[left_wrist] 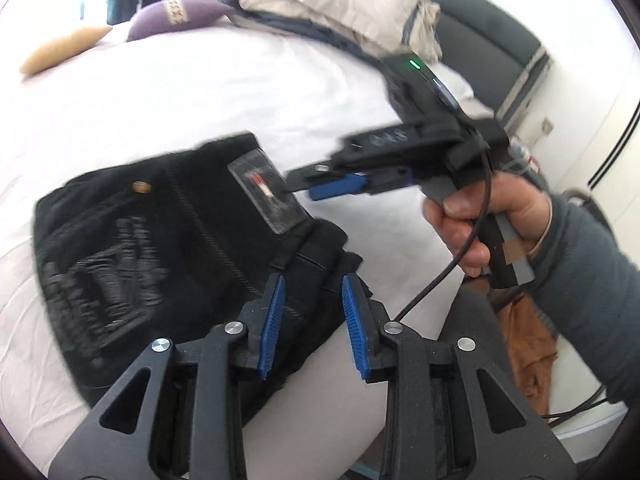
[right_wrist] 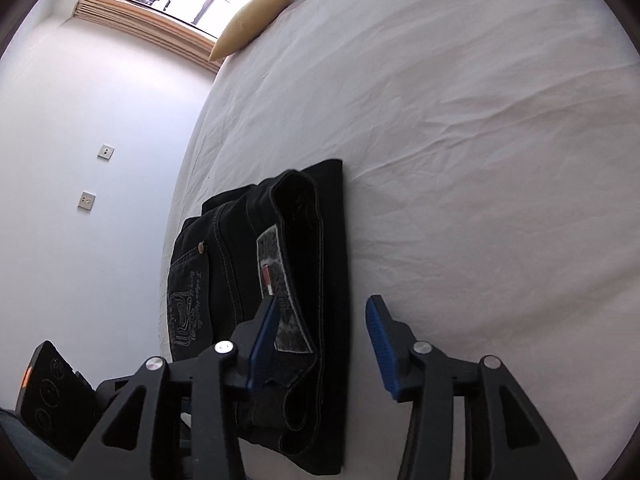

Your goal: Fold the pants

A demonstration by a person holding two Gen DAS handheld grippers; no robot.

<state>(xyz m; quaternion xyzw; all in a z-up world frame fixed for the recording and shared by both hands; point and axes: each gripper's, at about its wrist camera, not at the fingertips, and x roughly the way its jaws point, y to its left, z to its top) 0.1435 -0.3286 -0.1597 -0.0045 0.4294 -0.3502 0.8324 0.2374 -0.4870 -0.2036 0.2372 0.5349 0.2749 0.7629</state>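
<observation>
The black pants (left_wrist: 168, 256) lay folded in a thick bundle on the white bed sheet (left_wrist: 160, 96). In the left wrist view they sat just ahead of the left claw (left_wrist: 314, 320) and a bit to its left. Its two blue pads (left_wrist: 274, 320) stood apart, with nothing pinched between them. The waistband corner of the pants reached up close to the tips of the pads. A gray patch (left_wrist: 266, 192) with a little red mark was sewn near the top edge of the pants, ahead of the claw.

Further ahead and to the right was the right claw (left_wrist: 320, 180), held in the person's right hand (left_wrist: 476, 216). From this side its blue pads looked close together, but the gap could not be seen clearly. A black cable (left_wrist: 448, 268) hung down from it. Far ahead lay a tan pillow (left_wrist: 64, 50), a purple pillow (left_wrist: 176, 16) and a crumpled blanket (left_wrist: 340, 4).

In the right wrist view, the pants (right_wrist: 316, 280) lay right in front of the right claw (right_wrist: 320, 332), running away from it. The pads (right_wrist: 382, 348) were wide apart and held nothing. The left pad was over the patch (right_wrist: 280, 292) and the right pad hung over bare sheet (right_wrist: 480, 120) beside the pants. Off to the left was a white wall (right_wrist: 80, 120).
</observation>
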